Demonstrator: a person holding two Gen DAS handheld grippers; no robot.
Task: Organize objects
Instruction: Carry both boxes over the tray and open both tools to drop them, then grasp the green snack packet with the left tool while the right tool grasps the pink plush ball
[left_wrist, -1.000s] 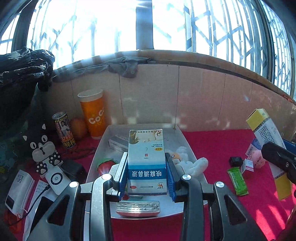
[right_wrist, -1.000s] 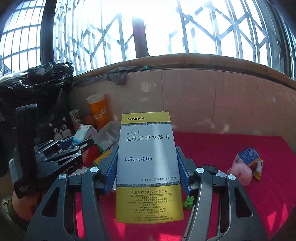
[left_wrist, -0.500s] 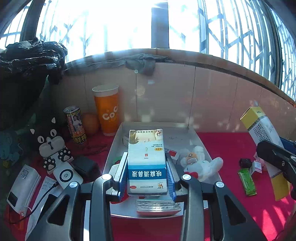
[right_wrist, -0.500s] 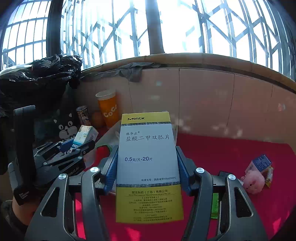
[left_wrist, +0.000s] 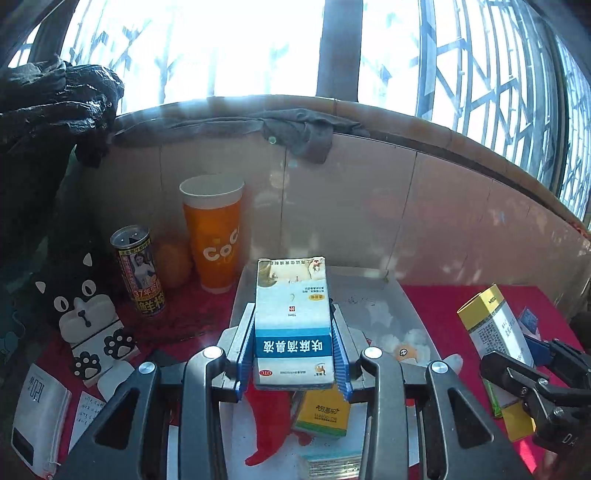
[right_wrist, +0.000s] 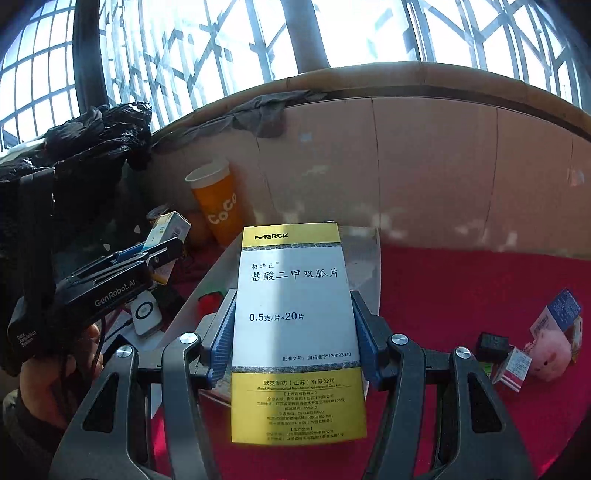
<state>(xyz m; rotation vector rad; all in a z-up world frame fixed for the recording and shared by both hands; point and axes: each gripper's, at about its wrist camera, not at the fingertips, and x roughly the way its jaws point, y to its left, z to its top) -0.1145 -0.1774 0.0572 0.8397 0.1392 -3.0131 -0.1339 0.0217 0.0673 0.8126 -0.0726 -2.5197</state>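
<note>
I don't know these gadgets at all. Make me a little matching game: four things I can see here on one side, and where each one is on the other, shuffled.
Things:
1. blue and white box
2. yellow and white box
3. orange cup
4. pink pig toy

Places:
A. lying on the red cloth, far right
B. clamped in the left gripper, above the metal tray
C. standing by the wall, next to a drink can
D. clamped in the right gripper

Pairs: 1-B, 2-D, 3-C, 4-A
</note>
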